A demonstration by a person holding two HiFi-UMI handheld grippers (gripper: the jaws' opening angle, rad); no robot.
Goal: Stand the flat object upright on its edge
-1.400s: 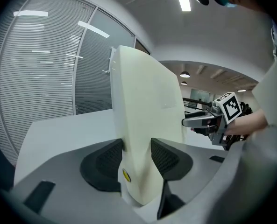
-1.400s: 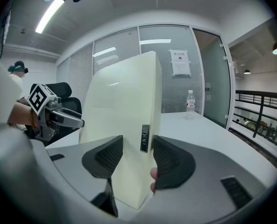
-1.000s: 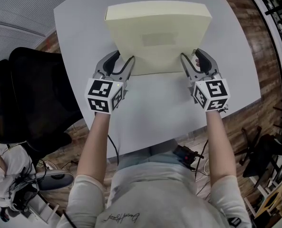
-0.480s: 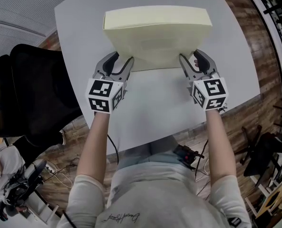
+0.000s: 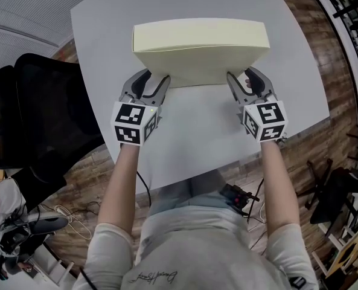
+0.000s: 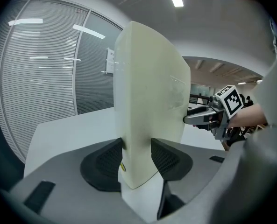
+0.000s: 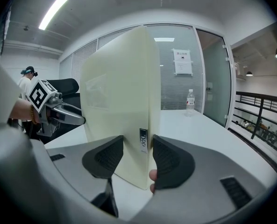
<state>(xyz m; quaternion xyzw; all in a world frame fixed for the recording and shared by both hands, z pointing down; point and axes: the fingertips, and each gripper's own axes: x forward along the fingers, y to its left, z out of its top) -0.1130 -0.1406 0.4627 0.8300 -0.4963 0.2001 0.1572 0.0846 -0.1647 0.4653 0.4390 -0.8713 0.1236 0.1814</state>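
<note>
The cream box [image 5: 200, 50] is on the grey table [image 5: 197, 132], tipped up steeply with its lower long edge towards the person and its narrow top edge facing the head camera. The left gripper [image 5: 154, 80] is clamped on the lower left corner and the right gripper [image 5: 244, 76] on the lower right corner. In each gripper view the 2 pads press flat on the 2 broad faces.

To finish the step well, I judge the 2 grippers should rotate together about the lower edge and at the same height, so the box does not twist or walk across the smooth top. The lower edge needs to sit flat on the table along its whole length before either grip loosens. The box looks thin for its height, so it may topple; easing the jaws off slowly, 1 side at a time, would show whether it balances.

The contact between the lower edge and the table is hard to judge, since the grippers cover both corners and the front face hides the rest. The far face is out of sight. A small label [image 7: 143, 140] sits on the side edge, its print too small to read. A fingertip [image 7: 152, 175] shows below the right jaw, but whether it touches the box is unclear.
</note>
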